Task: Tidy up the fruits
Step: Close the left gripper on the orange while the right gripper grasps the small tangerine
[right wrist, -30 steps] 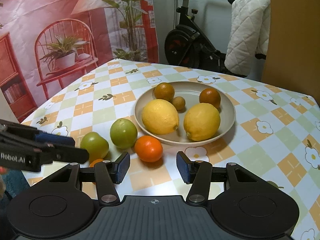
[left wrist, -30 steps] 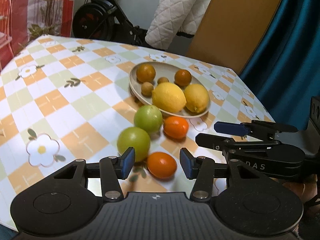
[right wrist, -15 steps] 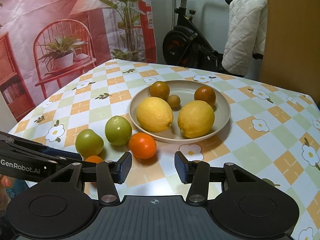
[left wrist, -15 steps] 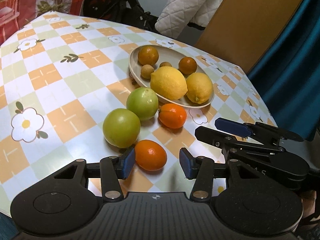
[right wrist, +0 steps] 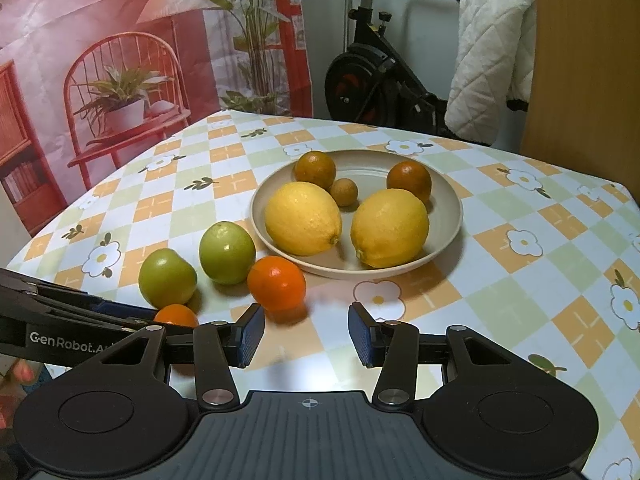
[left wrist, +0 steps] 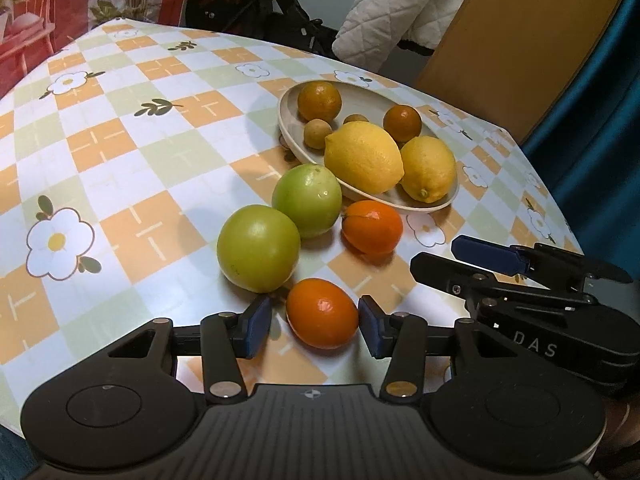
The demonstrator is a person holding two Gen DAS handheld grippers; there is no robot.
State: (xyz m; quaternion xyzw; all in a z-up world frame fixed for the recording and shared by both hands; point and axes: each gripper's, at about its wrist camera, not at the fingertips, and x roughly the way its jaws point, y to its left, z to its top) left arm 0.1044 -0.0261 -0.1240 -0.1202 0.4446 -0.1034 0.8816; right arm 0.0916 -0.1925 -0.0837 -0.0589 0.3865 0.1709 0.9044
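1. Counted in the left wrist view: two green fruits, the near one (left wrist: 258,248) and the far one (left wrist: 307,199); two oranges, near (left wrist: 322,313) and far (left wrist: 373,226), all on the checked tablecloth (left wrist: 120,160).
2. The plate (left wrist: 370,96) holds two lemons, left (left wrist: 362,156) and right (left wrist: 428,168), two dark oranges (left wrist: 319,101) and (left wrist: 402,123), and two small brown fruits (left wrist: 317,133); the second is mostly hidden behind the left lemon.
3. The left gripper (left wrist: 316,322) has just been closing its jaws; the near orange lies between them, the right pad at its skin, a gap at the left pad, so it is not yet gripped.
4. The right gripper (right wrist: 306,334) has also been narrowing and holds nothing, only bare cloth between its jaws; the far orange (right wrist: 276,283) sits just beyond its left pad.
5. Open cloth spreads left of the fruit and right of the plate (right wrist: 452,200); the table edge runs close on the right in the left wrist view.
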